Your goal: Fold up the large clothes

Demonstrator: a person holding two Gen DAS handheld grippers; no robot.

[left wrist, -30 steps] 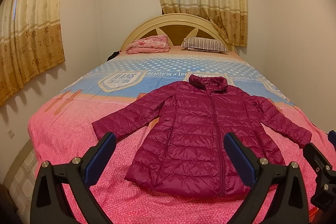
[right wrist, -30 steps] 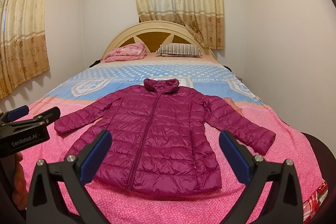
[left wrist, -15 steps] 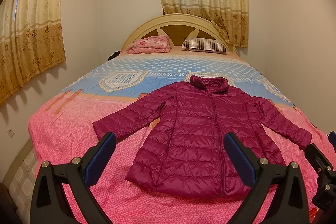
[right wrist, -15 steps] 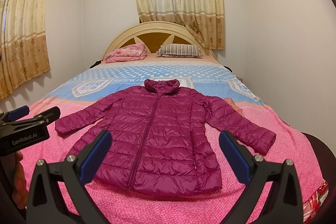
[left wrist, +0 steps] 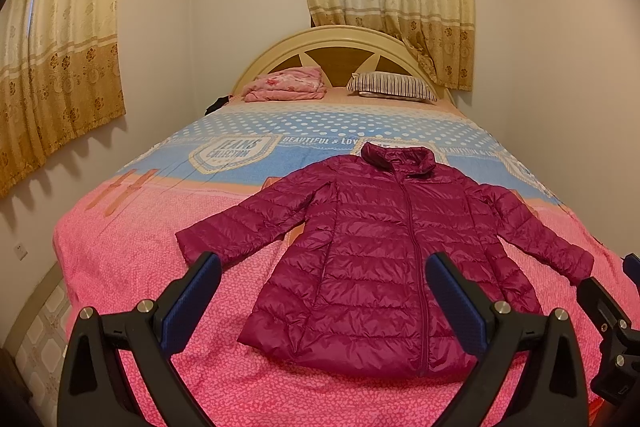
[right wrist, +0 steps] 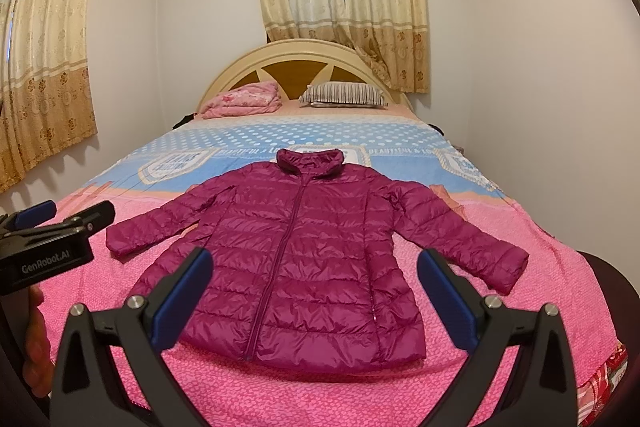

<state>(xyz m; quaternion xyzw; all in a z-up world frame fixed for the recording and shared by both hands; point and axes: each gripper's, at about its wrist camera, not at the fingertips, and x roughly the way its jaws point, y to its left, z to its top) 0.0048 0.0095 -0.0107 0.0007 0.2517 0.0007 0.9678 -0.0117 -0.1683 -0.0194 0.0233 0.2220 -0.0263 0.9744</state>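
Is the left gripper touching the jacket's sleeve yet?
Apart. The right wrist view shows the left gripper off to the side, with bare pink bedspread between it and the jacket cuff. Its jaws stand open.

Left tool (left wrist: pixel 324 301): black angular frame, blue pads (left wrist: pixel 192 301), silver screws. Right tool (right wrist: pixel 314 297): same black frame, blue pads (right wrist: pixel 182 297), silver screws. White "GenRobot.AI" lettering on left tool's black body.
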